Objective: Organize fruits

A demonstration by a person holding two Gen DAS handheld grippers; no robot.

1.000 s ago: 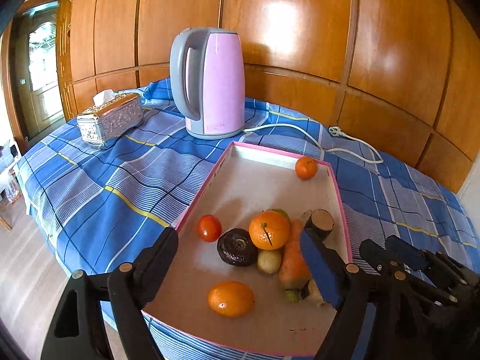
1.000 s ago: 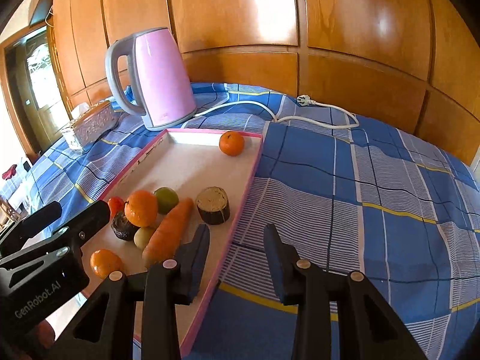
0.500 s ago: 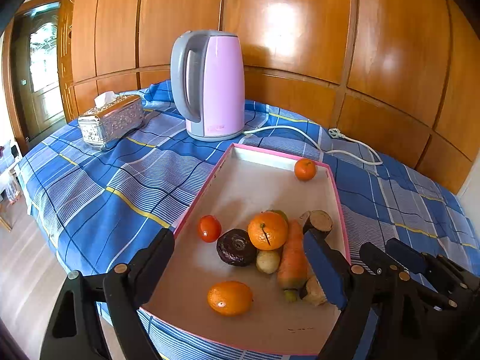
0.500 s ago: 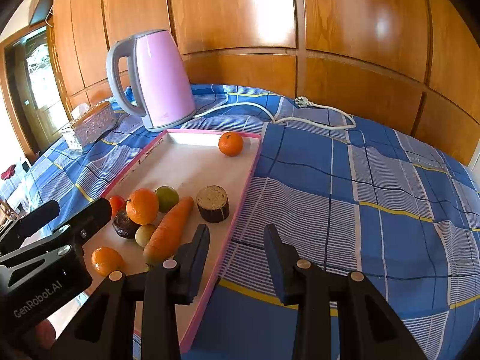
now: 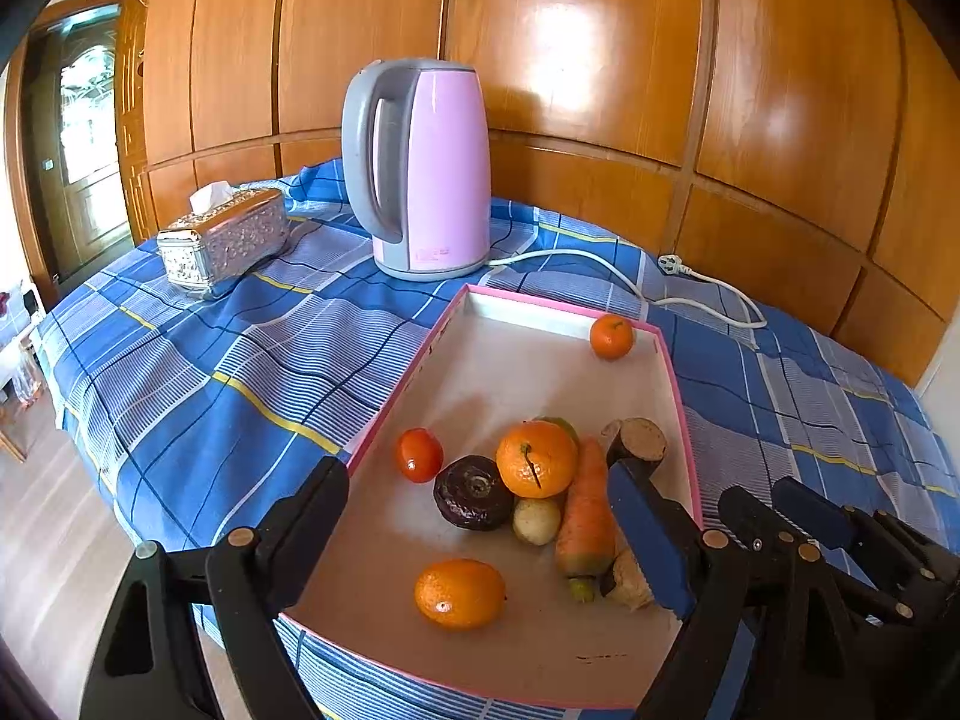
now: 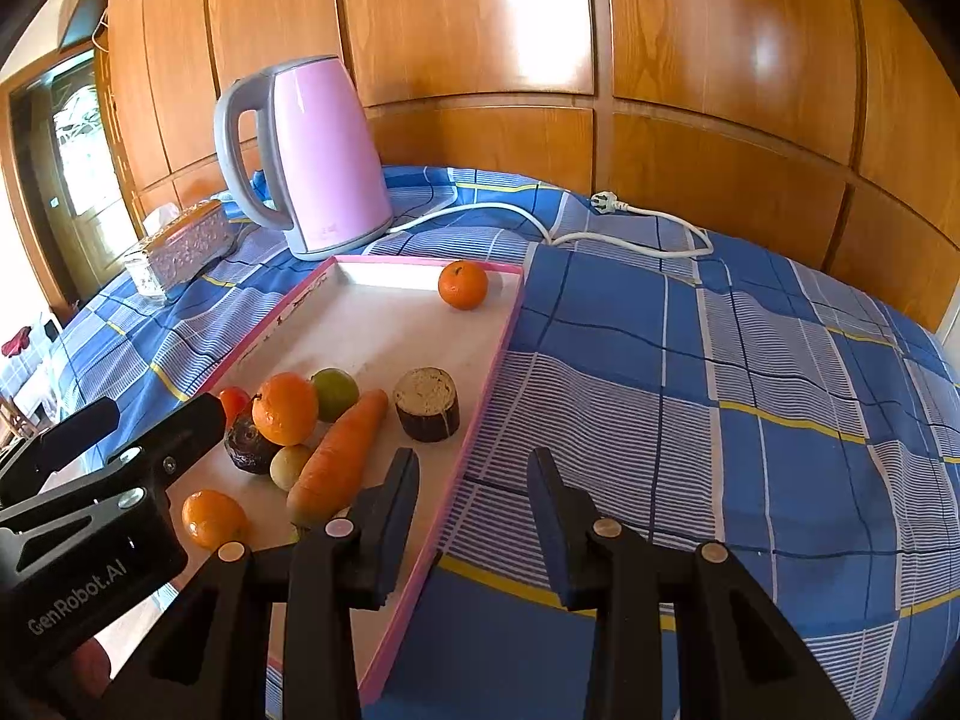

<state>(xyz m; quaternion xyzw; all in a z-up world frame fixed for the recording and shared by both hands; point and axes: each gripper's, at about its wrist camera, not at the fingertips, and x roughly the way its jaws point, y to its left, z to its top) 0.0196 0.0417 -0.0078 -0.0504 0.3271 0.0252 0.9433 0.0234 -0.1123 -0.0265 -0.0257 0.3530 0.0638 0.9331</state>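
A pink-rimmed tray (image 5: pixel 390 414) lies on the blue checked cloth. Its near half holds an orange (image 5: pixel 536 459), a second orange (image 5: pixel 459 593), a tomato (image 5: pixel 420 454), a dark purple fruit (image 5: pixel 474 492), a carrot (image 5: pixel 585 510), a pale small fruit (image 5: pixel 536 520) and a cut brown piece (image 5: pixel 639 441). A small orange (image 5: pixel 611 336) sits in the far corner. My left gripper (image 5: pixel 477 480) hovers wide open over the near fruits, touching none. My right gripper (image 6: pixel 474 462) is narrowly open and empty above the tray's right rim (image 6: pixel 498 354), near the carrot (image 6: pixel 339 456).
A pink kettle (image 5: pixel 426 168) stands behind the tray, its white cord and plug (image 5: pixel 672 267) trailing right. A silver tissue box (image 5: pixel 225 240) sits at the back left. The table edge drops to the floor on the left. Open cloth (image 6: pixel 750 390) lies right of the tray.
The left gripper's fingers have spread slightly wider. Both grippers and all the fruits have stayed where they were.
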